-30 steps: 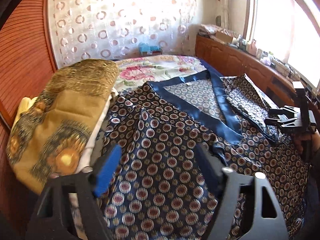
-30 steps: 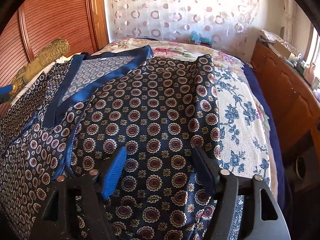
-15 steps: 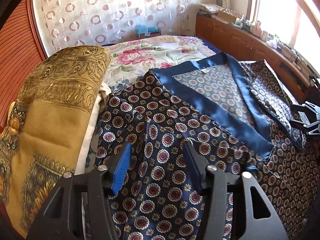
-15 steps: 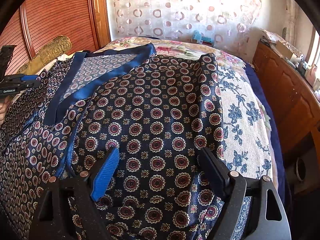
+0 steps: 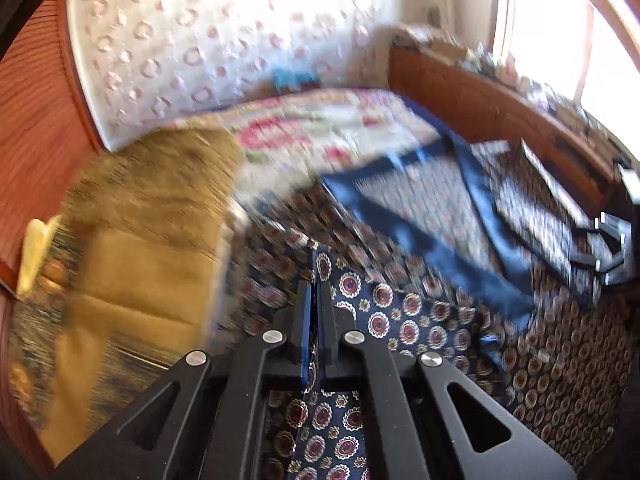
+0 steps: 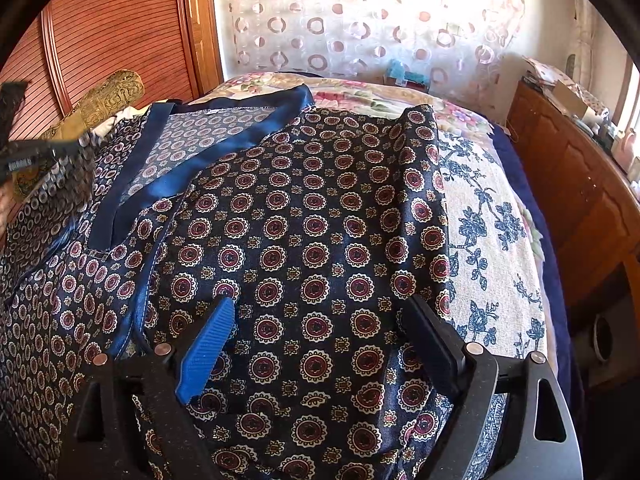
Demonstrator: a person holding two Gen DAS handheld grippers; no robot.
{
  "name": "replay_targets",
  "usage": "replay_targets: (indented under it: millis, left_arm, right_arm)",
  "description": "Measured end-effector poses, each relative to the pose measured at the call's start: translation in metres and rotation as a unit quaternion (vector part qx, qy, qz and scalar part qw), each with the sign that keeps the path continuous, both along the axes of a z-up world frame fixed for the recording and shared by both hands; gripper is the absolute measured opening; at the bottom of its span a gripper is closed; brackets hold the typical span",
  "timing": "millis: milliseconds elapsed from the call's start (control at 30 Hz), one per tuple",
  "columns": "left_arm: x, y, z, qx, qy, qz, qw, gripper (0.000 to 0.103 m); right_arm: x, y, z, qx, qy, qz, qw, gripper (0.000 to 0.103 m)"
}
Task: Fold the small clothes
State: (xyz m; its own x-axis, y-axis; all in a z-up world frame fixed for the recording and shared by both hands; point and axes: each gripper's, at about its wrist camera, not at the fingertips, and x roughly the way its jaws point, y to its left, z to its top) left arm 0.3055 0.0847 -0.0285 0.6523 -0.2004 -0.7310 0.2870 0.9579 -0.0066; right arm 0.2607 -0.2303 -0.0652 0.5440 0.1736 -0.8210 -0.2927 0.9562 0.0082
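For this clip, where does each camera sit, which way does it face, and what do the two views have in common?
Left wrist: rides the left hand-held gripper, facing along the bed toward the curtain; its fingers are shut on the patterned robe; the right hand-held gripper shows at the right edge.
Right wrist: rides the right hand-held gripper, facing the same curtain; its fingers are open over the robe; the left one shows blurred at the left edge.
Shared: robe, its blue trim, gold cushion, floral bedspread.

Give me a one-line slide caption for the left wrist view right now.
Left claw shut on a pinch of the navy medallion-print garment, background blurred, gold cushion alongside.
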Motion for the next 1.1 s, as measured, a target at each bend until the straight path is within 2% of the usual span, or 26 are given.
replay_targets:
  millis: [167,333,433,500,667,900,1000,1100]
  left_arm:
    - [0.003,0.028,0.017,-0.004,-0.027,0.034,0.9990,0.004]
    - [0.005,0.039,0.012,-0.010,-0.029,0.046,0.9985,0.004]
    - [0.006,0.036,0.007,-0.013,-0.026,0.043,0.9987,0.004]
    - [0.006,0.035,0.004,-0.015,-0.023,0.038,0.9989,0.004]
    - [0.010,0.029,0.000,-0.016,-0.019,0.031,0.9992,0.004]
    - [0.011,0.024,-0.004,-0.004,-0.014,0.026,0.9996,0.004]
    - [0.011,0.027,-0.001,0.000,-0.015,0.031,0.9994,0.003]
    - [0.009,0.033,0.007,-0.004,-0.030,0.043,0.9986,0.003]
  right_arm:
    - [0.000,0.000,0.000,-0.001,0.000,0.000,1.000,0.088]
    - [0.000,-0.002,0.002,0.002,0.006,-0.003,1.000,0.088]
    - [0.000,-0.006,0.019,0.023,0.002,0.014,1.000,0.088]
    - [0.006,-0.012,0.034,0.014,-0.015,0.010,1.000,0.088]
    - [0.045,-0.032,0.048,0.002,-0.017,-0.005,1.000,0.080]
    - [0.111,-0.038,0.024,0.008,0.031,-0.014,0.999,0.073]
    - [0.130,-0.032,0.013,0.000,0.043,-0.011,0.999,0.064]
    - [0.137,-0.033,0.006,-0.012,0.046,-0.001,0.999,0.039]
